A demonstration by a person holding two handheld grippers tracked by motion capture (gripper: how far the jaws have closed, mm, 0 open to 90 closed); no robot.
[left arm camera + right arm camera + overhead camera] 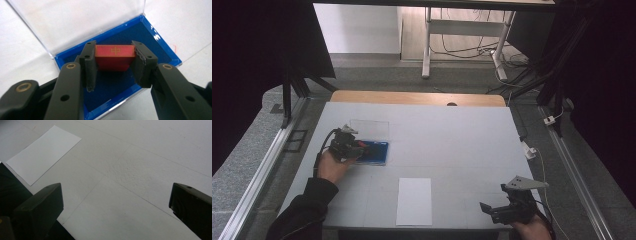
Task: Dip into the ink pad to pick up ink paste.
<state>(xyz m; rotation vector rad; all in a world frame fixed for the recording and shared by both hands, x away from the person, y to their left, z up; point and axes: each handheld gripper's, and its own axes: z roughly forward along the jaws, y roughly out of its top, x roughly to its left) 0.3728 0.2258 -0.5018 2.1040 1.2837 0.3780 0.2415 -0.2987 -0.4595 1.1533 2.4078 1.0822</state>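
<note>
Left hand-held gripper (pixel 113 62) clamps a red block (pixel 113 57) between its jaws, above the blue-lined open case (pixel 160 47) on the surface (pixel 452 135); right hand-held gripper (pixel 116 202) wide apart, holding nothing, near the white sheet (pixel 42 152).

White table (pixel 462 135): blue case (pixel 377 156), paper sheet (pixel 414 201).

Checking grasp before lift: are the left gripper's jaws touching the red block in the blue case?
Touching. In the left gripper view, the left gripper has both jaw pads pressed flush against the ends of the red block, no gap either side, over the open blue case.
</note>
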